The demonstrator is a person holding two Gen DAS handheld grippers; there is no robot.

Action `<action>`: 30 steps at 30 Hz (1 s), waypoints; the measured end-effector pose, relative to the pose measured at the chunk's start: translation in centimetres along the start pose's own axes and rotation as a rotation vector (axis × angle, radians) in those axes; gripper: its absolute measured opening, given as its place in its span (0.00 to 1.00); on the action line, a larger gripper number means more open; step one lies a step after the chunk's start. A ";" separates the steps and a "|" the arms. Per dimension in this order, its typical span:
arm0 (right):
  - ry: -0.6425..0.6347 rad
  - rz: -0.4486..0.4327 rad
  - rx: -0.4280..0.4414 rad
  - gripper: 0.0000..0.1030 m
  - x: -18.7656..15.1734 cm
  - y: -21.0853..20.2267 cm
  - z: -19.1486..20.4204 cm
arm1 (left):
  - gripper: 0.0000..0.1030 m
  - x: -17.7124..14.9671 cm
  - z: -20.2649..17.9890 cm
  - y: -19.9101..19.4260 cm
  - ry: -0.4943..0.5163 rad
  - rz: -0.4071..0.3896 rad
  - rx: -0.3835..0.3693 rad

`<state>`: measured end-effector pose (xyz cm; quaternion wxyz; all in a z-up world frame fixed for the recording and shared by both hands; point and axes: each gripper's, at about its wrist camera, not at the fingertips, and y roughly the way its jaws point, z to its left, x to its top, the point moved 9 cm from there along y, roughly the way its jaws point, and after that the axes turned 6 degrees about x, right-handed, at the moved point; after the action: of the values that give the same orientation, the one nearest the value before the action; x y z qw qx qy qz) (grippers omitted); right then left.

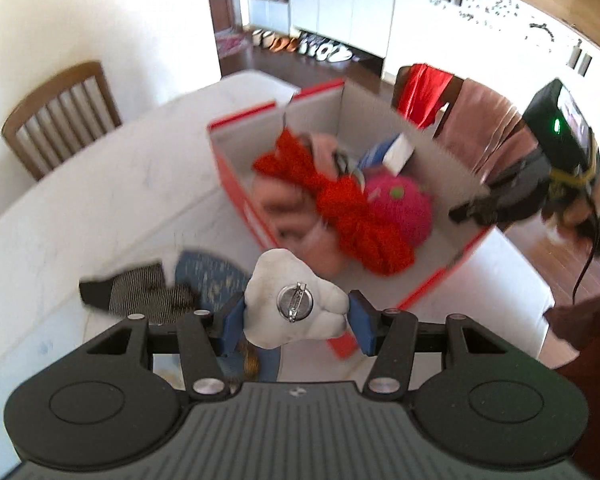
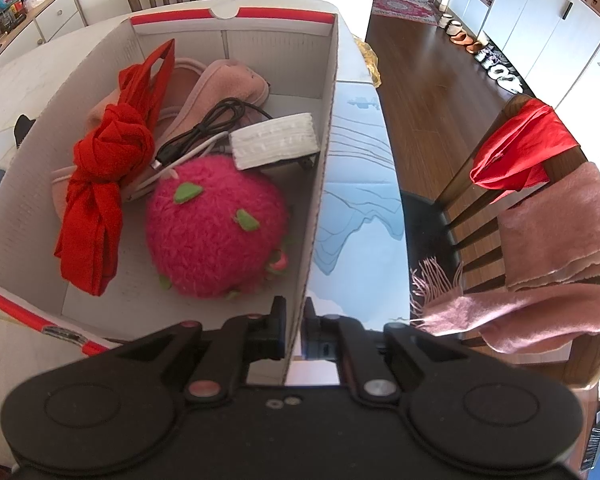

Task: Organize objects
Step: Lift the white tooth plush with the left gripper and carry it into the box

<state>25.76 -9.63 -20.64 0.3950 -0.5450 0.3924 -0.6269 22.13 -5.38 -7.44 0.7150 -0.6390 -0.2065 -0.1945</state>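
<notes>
Left fingers clamped on white brooch just before red box; right gripper pinching box wall. Inside: pink plush, red scarf, slippers, cables, white pack.

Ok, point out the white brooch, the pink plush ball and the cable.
white brooch (image 1: 296,304), left wrist view, on its metal pin back.
pink plush ball (image 2: 216,228), right wrist view, on its fuzzy middle.
cable (image 2: 216,118), right wrist view, on the black coil.
</notes>
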 end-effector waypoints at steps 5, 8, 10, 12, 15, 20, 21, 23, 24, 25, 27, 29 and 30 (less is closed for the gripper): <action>-0.007 -0.004 0.005 0.06 0.1 -0.2 0.0 | 0.52 4.1 -1.0 0.6 0.044 -0.042 -0.015; -0.009 -0.004 0.006 0.06 0.1 -0.2 0.0 | 0.52 6.1 -2.0 1.5 0.079 -0.064 -0.018; -0.013 -0.004 0.007 0.06 0.1 -0.3 0.0 | 0.52 7.3 -2.7 2.2 0.099 -0.072 -0.020; -0.016 -0.004 0.008 0.06 0.1 -0.3 0.0 | 0.52 8.4 -3.4 3.2 0.114 -0.072 -0.023; -0.020 -0.003 0.010 0.06 0.1 -0.3 0.0 | 0.52 9.7 -4.6 4.6 0.140 -0.064 -0.028; -0.027 -0.003 0.015 0.06 0.1 -0.3 0.1 | 0.52 11.0 -6.3 7.3 0.178 -0.039 -0.033; -0.027 -0.003 0.016 0.06 0.1 -0.3 0.1 | 0.52 11.1 -6.6 7.9 0.183 -0.033 -0.031; -0.029 -0.003 0.017 0.06 0.1 -0.2 0.2 | 0.52 11.3 -7.0 9.2 0.194 -0.019 -0.028; -0.032 -0.003 0.018 0.06 0.1 -0.3 0.1 | 0.52 11.4 -7.2 9.7 0.199 -0.015 -0.027; -0.031 -0.002 0.019 0.06 0.1 -0.2 0.2 | 0.52 11.5 -7.5 10.3 0.210 -0.011 -0.024; -0.034 -0.002 0.021 0.06 0.1 -0.2 0.3 | 0.52 11.6 -7.8 11.4 0.222 -0.002 -0.017; -0.036 -0.002 0.022 0.06 0.2 -0.2 0.3 | 0.52 11.6 -7.9 12.6 0.217 0.016 -0.020; -0.037 -0.001 0.023 0.06 0.1 -0.1 0.4 | 0.52 11.6 -8.0 13.3 0.212 0.026 -0.020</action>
<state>26.10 -9.74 -20.44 0.4080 -0.5521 0.3774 -0.6215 39.45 -12.03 -12.93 0.7288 -0.6246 -0.1195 -0.2538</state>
